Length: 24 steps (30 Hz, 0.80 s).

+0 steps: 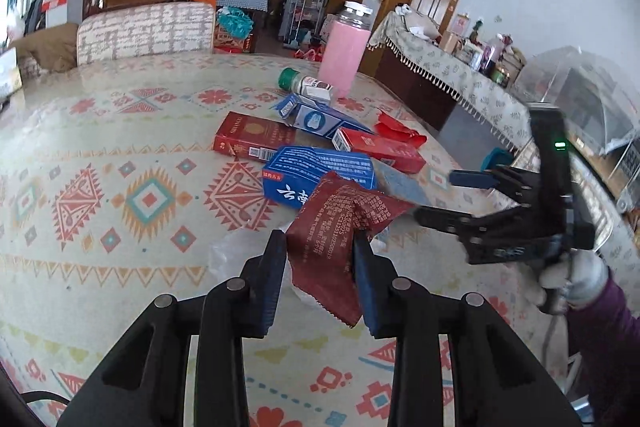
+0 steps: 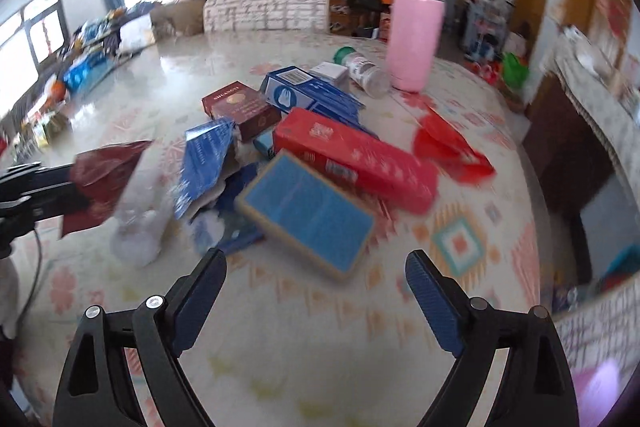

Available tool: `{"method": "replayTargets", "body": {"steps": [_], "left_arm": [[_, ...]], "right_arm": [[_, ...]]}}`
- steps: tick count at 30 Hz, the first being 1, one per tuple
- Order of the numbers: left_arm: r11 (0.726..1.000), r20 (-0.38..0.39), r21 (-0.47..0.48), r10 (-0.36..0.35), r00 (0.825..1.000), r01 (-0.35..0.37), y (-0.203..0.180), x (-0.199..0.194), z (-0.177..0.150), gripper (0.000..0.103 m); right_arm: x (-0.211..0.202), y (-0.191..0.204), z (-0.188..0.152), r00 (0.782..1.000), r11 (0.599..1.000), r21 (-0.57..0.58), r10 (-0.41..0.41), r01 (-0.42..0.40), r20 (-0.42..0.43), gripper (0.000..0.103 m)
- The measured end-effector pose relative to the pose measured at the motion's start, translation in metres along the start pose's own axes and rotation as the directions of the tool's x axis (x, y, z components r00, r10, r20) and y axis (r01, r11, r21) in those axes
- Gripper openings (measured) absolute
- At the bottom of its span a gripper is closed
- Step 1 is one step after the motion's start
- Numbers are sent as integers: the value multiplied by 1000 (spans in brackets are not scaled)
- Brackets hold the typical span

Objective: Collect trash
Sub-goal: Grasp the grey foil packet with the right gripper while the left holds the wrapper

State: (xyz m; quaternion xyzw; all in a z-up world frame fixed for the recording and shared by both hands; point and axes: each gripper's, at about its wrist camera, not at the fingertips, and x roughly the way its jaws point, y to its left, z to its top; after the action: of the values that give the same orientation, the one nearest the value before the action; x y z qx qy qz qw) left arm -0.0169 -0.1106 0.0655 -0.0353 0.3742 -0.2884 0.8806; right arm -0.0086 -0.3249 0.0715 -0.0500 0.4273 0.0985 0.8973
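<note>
Left gripper (image 1: 320,247) pinches a maroon wrapper (image 1: 340,227) printed with small Chinese text; right gripper (image 2: 316,267) gapes empty above a blue-faced box (image 2: 308,215).

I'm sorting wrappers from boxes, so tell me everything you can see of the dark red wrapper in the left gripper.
The dark red wrapper is a thin, crinkled foil-like packet, empty-looking and flattened, printed with small pale text, with a zigzag-cut lower edge. The left gripper has its fingers shut on its middle, lifting it above the patterned tablecloth. Its upper part flops toward the blue box; whether it touches it is unclear.
</note>
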Motion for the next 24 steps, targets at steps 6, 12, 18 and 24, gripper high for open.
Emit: {"method": "replayTargets", "body": {"steps": [6, 12, 18, 24], "left_arm": [[999, 11, -28, -18, 1000, 19, 6, -4, 1, 32], [1000, -1, -26, -15, 1000, 15, 6, -3, 0, 32], [1000, 0, -28, -14, 1000, 14, 6, -1, -1, 32], [999, 8, -37, -5, 1000, 6, 7, -2, -1, 32]], "right_arm": [[38, 1, 23, 998, 995, -99, 26, -30, -51, 94], [51, 1, 30, 994, 989, -114, 87, -94, -65, 93], [45, 7, 26, 992, 991, -74, 110, -114, -56, 81], [25, 24, 10, 994, 993, -98, 64, -73, -90, 66]]}}
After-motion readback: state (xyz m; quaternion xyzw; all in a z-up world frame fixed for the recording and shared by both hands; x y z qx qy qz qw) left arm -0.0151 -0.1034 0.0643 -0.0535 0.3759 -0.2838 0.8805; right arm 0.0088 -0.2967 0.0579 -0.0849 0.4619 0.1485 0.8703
